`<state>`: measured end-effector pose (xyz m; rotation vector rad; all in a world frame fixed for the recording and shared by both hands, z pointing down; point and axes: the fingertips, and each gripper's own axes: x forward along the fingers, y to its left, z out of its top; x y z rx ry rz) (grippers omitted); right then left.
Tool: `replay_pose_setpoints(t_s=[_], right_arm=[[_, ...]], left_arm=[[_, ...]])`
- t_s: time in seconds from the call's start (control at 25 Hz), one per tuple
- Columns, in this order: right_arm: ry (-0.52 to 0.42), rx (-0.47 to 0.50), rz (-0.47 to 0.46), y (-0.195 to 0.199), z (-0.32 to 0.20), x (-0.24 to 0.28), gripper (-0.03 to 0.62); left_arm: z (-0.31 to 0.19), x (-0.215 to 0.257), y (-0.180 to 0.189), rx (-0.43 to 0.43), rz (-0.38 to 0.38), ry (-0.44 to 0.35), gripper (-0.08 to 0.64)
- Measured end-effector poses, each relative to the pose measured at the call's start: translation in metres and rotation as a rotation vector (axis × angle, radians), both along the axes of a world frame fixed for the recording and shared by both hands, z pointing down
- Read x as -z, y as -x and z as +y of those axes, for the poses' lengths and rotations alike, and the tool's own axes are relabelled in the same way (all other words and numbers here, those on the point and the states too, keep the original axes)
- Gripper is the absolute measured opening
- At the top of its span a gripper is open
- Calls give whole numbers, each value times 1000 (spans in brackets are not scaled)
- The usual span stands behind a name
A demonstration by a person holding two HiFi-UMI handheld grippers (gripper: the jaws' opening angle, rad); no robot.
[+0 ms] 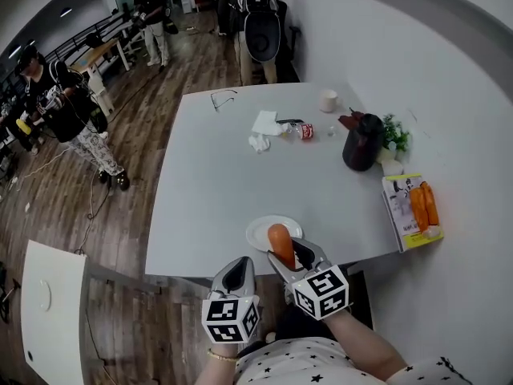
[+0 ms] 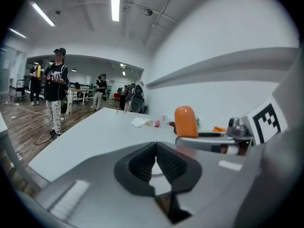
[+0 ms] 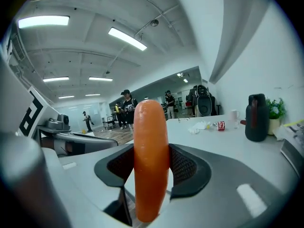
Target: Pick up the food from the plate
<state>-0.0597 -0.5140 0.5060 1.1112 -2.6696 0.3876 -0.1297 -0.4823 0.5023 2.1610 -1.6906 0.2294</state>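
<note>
Clamping smooth, round-ended orange food [image 3: 151, 127], right gripper [image 3: 151, 164] grips with ribbed fingers [image 3: 187, 167]; left gripper [image 2: 156, 159] sits closed.

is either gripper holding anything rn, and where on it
The right gripper holds the orange sausage, its jaws pressed on both sides at about its middle. The left gripper is shut and empty.

Head view overhead; shared table [image 1: 224, 167]

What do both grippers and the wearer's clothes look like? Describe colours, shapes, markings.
The left gripper and right gripper have grey bodies and dark ribbed pads, each carrying a white cube with black square markers. The person wears a white top with black stars and a bracelet.
</note>
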Motion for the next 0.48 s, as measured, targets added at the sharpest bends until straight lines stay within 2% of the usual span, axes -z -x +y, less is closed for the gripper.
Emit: replay_pose_setpoints(t_s=[0.48], right_arm=[[-66, 8, 14, 12, 9, 25, 216]], left_arm=[[-3, 21, 6, 0, -10, -48, 8]])
